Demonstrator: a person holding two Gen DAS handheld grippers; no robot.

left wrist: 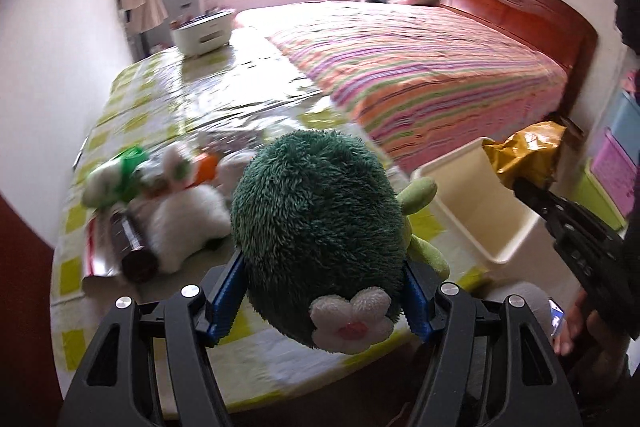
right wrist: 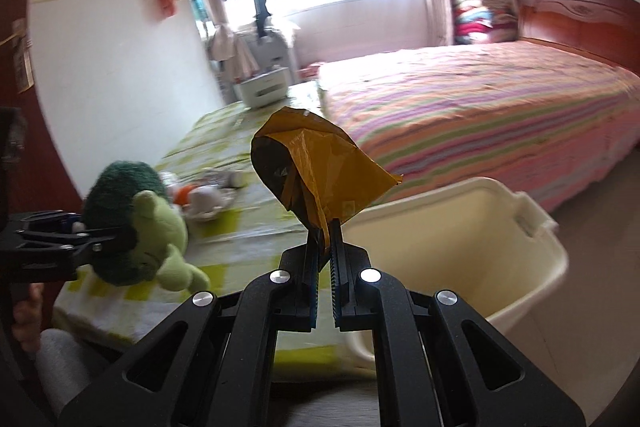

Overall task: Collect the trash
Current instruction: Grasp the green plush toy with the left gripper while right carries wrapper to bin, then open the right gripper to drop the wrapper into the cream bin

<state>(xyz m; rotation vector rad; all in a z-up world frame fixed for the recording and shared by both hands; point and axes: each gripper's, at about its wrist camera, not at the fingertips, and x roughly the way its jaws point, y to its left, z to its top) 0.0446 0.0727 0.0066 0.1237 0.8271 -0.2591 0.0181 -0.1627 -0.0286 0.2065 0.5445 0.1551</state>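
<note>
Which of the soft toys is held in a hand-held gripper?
The dark green plush turtle, clamped by the left hand-held gripper. The white plush toys lie untouched on the table.

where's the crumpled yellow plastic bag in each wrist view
Left wrist view: the crumpled yellow plastic bag is at the right edge, above the cream plastic bin, pinched by the right gripper.
Right wrist view: it is at centre, rising from the shut right gripper.
Shared landmark: the cream bin, just right of the bag in this view.

Bin (right wrist: 460, 227) right of table (right wrist: 224, 147), bed (right wrist: 480, 107) behind
</note>
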